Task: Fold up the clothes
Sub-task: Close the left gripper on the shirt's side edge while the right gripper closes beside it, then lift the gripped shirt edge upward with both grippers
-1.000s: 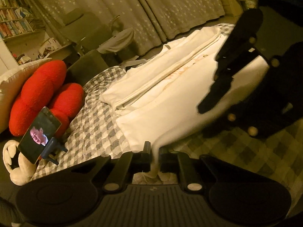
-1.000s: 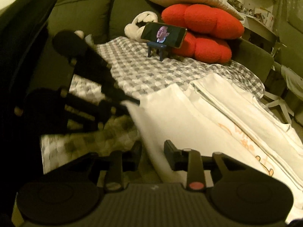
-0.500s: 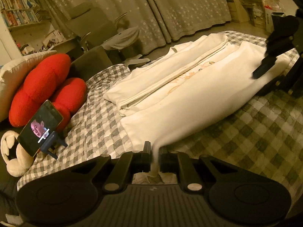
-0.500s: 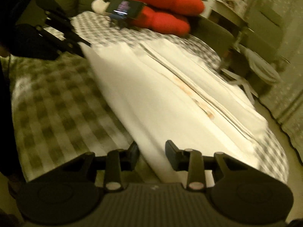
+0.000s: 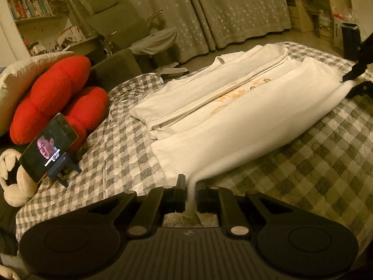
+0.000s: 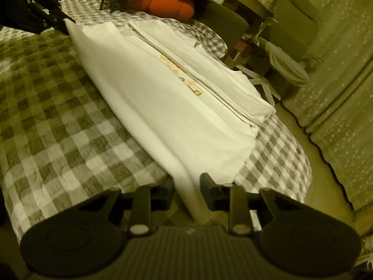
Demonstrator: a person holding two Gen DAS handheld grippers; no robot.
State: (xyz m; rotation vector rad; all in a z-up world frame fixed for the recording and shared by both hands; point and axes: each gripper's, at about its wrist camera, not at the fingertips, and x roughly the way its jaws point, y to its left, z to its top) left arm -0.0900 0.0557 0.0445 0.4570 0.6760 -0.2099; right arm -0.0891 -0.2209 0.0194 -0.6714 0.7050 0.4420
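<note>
A white shirt [image 5: 233,114] with an orange print lies lengthwise on a checked bedspread [image 5: 303,163], its far side folded in. The near long edge is lifted and stretched between both grippers. My left gripper [image 5: 191,194] is shut on one end of that edge. My right gripper [image 6: 186,186] is shut on the other end [image 6: 186,170]. In the left wrist view the right gripper [image 5: 356,79] shows at the far right edge, holding the cloth's corner. In the right wrist view the left gripper [image 6: 58,21] shows at the top left, pinching the shirt [image 6: 163,98].
A phone on a small stand [image 5: 50,150] plays video beside red cushions [image 5: 53,98] and a plush toy [image 5: 16,182]. Chairs [image 5: 121,28], starred curtains [image 5: 209,7] and shelves [image 5: 326,4] stand beyond the bed. The bed edge drops to the floor [image 6: 303,135].
The two grippers have moved far apart along the shirt's near edge, pulling it taut. The right gripper went from close in front of the left camera to the far end.
</note>
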